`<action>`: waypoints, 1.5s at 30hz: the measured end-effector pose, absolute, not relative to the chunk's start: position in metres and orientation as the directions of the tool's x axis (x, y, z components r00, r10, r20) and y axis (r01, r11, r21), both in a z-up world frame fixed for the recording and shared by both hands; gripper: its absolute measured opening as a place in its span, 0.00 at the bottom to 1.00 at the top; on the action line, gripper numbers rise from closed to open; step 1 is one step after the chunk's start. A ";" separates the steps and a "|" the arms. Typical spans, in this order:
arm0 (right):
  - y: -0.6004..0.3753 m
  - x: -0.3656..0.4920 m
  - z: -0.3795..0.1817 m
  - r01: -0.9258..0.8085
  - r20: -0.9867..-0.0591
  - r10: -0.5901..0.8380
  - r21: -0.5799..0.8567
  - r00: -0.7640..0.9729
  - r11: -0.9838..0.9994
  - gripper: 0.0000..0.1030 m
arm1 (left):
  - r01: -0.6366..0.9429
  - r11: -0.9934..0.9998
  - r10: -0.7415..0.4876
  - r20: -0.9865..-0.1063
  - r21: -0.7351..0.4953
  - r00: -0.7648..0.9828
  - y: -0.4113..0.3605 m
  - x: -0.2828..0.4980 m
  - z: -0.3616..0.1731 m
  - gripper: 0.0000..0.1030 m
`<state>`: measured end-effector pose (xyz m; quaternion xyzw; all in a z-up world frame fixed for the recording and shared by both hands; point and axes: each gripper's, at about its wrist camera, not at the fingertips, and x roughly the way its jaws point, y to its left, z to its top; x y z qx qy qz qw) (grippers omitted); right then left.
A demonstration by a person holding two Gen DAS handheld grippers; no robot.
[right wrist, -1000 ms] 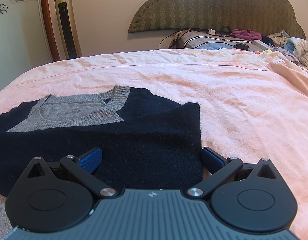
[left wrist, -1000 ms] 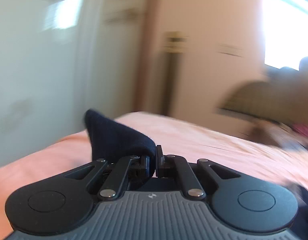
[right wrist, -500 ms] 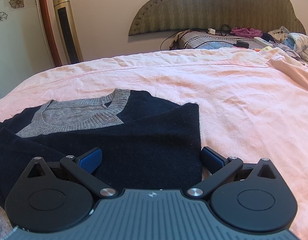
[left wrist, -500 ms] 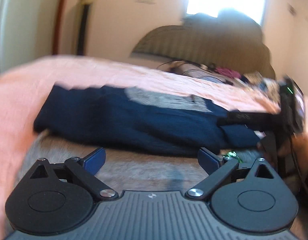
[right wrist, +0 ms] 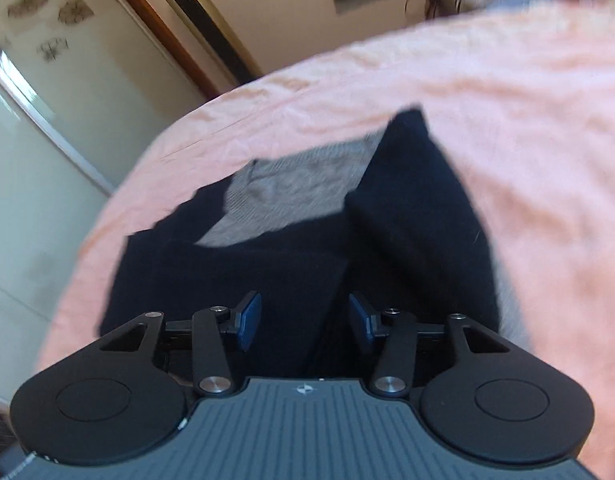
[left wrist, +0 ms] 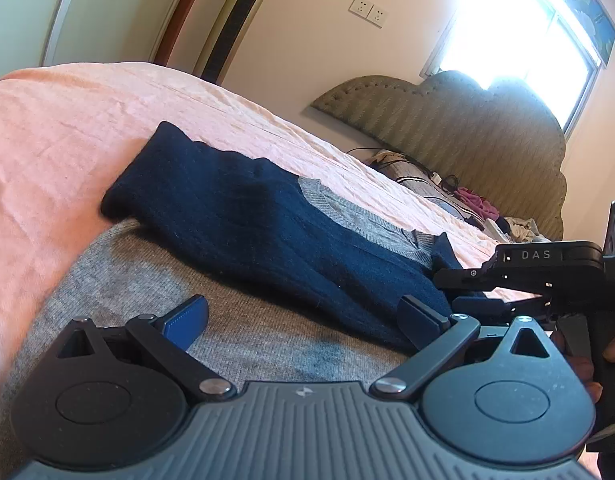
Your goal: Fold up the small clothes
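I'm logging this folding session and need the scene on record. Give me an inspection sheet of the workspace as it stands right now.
Surface: pink bedsheet over the bed, lightly wrinkled.
Job's things: navy and grey sweater lying on the sheet, navy sleeves folded in across the body, grey collar showing.
Clutter: a heap of clothes by the headboard.
Grippers: left hand-held gripper open, low over the grey lower part of the sweater, nothing between its fingers; right hand-held gripper closing, with navy fabric between its fingers.
Cables: dark cords trailing over a striped pillow near the headboard.
Surroundings: padded headboard, tower fan, wall sockets, bright window.
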<state>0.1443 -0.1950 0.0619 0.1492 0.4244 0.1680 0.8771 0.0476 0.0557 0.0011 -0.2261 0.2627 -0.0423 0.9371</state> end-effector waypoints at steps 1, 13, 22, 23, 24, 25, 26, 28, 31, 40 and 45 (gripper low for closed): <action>-0.195 0.146 0.061 -0.165 -0.704 0.423 0.406 0.570 0.899 0.57 | -0.039 0.894 -0.198 -0.473 -0.446 0.858 0.056 0.048 0.001 0.99; -0.266 0.118 0.086 0.049 -0.561 0.137 0.304 0.816 0.951 0.79 | -0.037 0.894 -0.201 -0.473 -0.447 0.858 0.055 0.049 -0.001 1.00; -0.198 0.148 0.041 -0.100 -0.670 0.564 0.597 0.484 0.796 0.61 | -0.036 0.893 -0.203 -0.472 -0.449 0.858 0.056 0.049 -0.001 1.00; -0.198 0.149 0.040 -0.097 -0.656 0.573 0.613 0.491 0.784 0.60 | -0.035 0.893 -0.204 -0.472 -0.449 0.858 0.056 0.049 -0.001 1.00; -0.196 0.150 0.040 -0.092 -0.657 0.576 0.617 0.487 0.781 0.48 | -0.035 0.893 -0.203 -0.472 -0.449 0.858 0.056 0.049 -0.001 1.00; -0.194 0.152 0.039 -0.094 -0.670 0.568 0.604 0.479 0.792 0.34 | -0.035 0.893 -0.204 -0.472 -0.449 0.858 0.056 0.049 -0.001 1.00; -0.190 0.152 0.041 -0.110 -0.686 0.554 0.578 0.472 0.809 0.12 | -0.035 0.893 -0.204 -0.472 -0.449 0.858 0.056 0.049 -0.001 1.00; -0.192 0.149 0.049 -0.170 -0.678 0.537 0.532 0.502 0.830 0.11 | -0.035 0.892 -0.204 -0.472 -0.450 0.858 0.056 0.049 -0.001 1.00; -0.210 0.150 0.078 -0.218 -0.622 0.528 0.506 0.579 0.835 0.11 | -0.035 0.892 -0.204 -0.471 -0.451 0.858 0.056 0.049 -0.001 1.00; -0.282 0.165 0.070 -0.087 -0.697 0.367 0.402 0.616 0.911 0.16 | -0.035 0.893 -0.204 -0.472 -0.450 0.858 0.055 0.049 -0.001 1.00; -0.307 0.146 0.068 -0.011 -0.594 0.304 0.444 0.745 0.896 0.57 | -0.081 0.911 -0.140 -0.489 -0.405 0.861 0.066 0.049 0.019 1.00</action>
